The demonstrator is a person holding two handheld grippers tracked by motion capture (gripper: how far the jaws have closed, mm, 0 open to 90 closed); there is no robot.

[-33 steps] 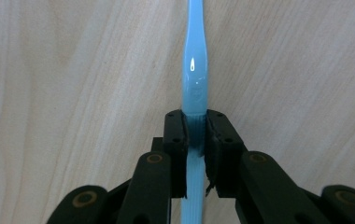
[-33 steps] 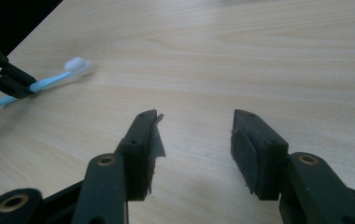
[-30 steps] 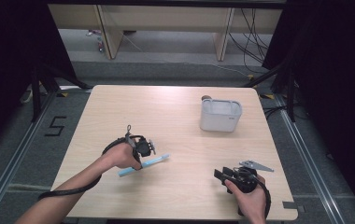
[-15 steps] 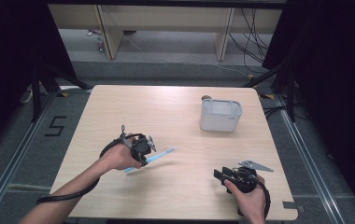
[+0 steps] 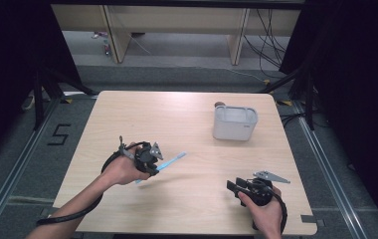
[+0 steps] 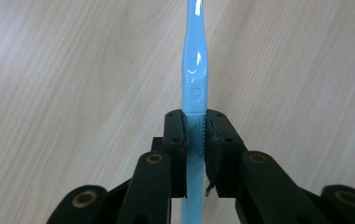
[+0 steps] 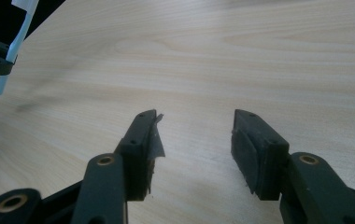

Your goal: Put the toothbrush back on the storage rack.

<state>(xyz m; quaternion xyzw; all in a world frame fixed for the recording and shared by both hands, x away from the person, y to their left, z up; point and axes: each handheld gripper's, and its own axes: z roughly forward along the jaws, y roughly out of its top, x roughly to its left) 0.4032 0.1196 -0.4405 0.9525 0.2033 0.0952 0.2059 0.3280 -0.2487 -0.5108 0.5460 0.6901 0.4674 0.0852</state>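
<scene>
Left gripper (image 6: 195, 140): clamped on toothbrush (image 6: 194, 70) handle.
Toothbrush: lifted off table (image 5: 187, 119) since a second ago, apparently tilted upward.
Right gripper (image 7: 194, 140): spread, empty.
Meaning: pickup done; holder (image 5: 235, 122) likely next.

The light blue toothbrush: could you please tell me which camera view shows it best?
The left gripper view: the toothbrush runs up the middle, clamped between the left gripper's jaws. The high view shows it small, slanting out from that gripper. The right gripper view catches part of it at the top left corner.
</scene>
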